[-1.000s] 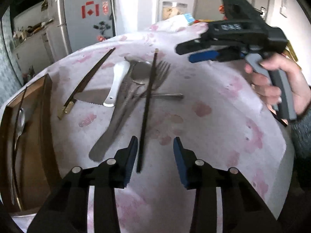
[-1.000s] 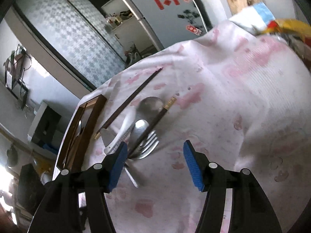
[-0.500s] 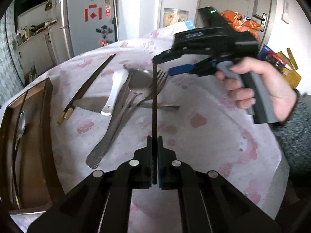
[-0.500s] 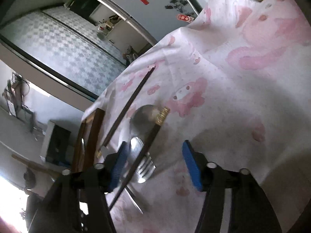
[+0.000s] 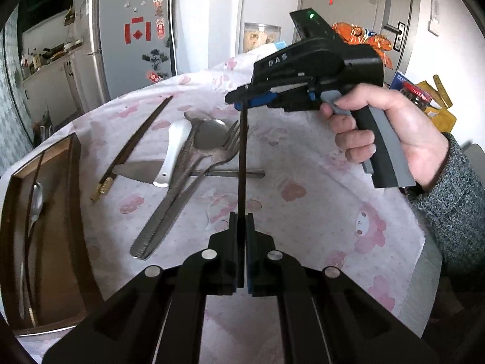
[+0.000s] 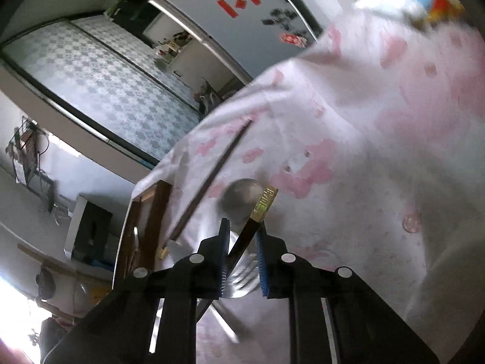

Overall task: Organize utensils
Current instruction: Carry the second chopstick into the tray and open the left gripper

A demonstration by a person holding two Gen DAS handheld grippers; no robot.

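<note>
Pink-print tablecloth [image 5: 303, 212]; "DAS" on right gripper [image 5: 242, 103], chopstick [image 5: 242, 163].

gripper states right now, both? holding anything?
Left gripper: closed on the near end of the dark chopstick.
Right gripper: around the same chopstick's gold-tipped end, jaws nearly closed; firm grip cannot be told.

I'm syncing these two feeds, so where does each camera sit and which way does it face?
Left wrist: on the left hand-held gripper, facing across the tablecloth at the utensil pile and tray; the right hand shows.
Right wrist: on the right hand-held gripper, facing the table's far edge and fridge; no hand shows.
Shared: the held chopstick, clamped at opposite ends.
</note>
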